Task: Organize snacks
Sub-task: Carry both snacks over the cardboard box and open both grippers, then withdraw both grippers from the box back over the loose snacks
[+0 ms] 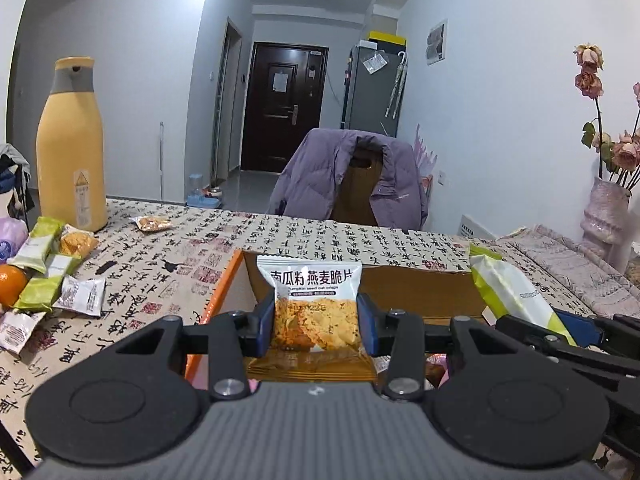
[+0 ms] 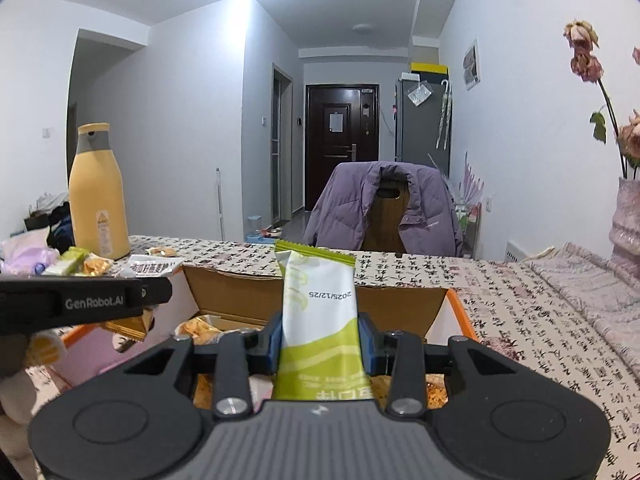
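Observation:
My left gripper (image 1: 317, 322) is shut on a white and orange pack of pumpkin seed oat crisps (image 1: 314, 312), held upright over the open cardboard box (image 1: 420, 288) with an orange rim. My right gripper (image 2: 320, 344) is shut on a white and green snack bar (image 2: 320, 320), also upright above the same box (image 2: 240, 296). That green bar (image 1: 516, 296) and the right gripper show at the right in the left wrist view. Orange snack packs (image 2: 198, 328) lie inside the box. More loose packs (image 1: 44, 276) are scattered at the table's left.
A tall yellow bottle (image 1: 70, 152) stands at the table's far left, with an orange fruit (image 1: 10, 284) near the snack pile. One small pack (image 1: 152, 223) lies alone beyond the box. A chair with a purple jacket (image 1: 348, 176) is behind the table; a vase of flowers (image 1: 604, 216) stands right.

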Available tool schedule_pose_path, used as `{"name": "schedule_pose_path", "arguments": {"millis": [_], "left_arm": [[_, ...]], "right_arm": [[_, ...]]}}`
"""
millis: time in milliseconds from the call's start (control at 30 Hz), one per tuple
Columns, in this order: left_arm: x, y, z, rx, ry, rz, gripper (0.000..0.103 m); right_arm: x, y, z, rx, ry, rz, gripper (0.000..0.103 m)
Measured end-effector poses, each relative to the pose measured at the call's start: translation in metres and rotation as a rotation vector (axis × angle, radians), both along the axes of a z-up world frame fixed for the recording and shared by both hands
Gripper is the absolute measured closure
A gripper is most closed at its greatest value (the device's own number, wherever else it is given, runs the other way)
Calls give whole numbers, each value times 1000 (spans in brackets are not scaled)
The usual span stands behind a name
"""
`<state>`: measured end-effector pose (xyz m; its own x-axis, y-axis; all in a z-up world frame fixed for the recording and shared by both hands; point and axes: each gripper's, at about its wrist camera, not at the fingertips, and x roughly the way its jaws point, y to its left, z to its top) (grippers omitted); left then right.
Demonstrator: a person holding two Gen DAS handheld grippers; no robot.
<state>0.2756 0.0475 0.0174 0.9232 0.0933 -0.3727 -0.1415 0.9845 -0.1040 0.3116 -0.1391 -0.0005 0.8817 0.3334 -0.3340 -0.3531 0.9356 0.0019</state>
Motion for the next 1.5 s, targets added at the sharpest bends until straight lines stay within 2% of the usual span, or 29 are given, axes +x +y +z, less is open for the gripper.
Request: {"name": "schedule_pose_path", "arguments": {"millis": [200,233,267,300,333,367,433,500,1233,1500], "left_arm": [[-2,0,-1,5,-8,3,60],[-3,0,-1,4,-12,4,56],[-5,0,-1,1,-25,4,43],[-6,0,0,-4,-36,6,34],[-8,1,1,-5,-49,15,19],[-11,1,3,-1,-63,28,10],[-13,1,4,3,-87,42,0],[-15,1,5,5,-103,52,0],[-18,-2,4,9,-120,49,0],[-34,-8,26,3,-139,48,0]], "right_arm": [[0,4,-4,-19,10,-3,64],[-1,4,-5,-18,14,-6,64],[0,3,-5,-14,12,-12,63],[-1,2,-4,-9,10,-18,56],[-1,0,-4,-4,7,-27,44],[-1,-2,-4,2,1,-35,36],[-3,-5,-3,14,-11,-50,6],[-5,-8,-2,29,-23,-64,0],[-7,-10,1,8,-29,-103,0],[-23,-16,23,15,-22,-79,0]]}}
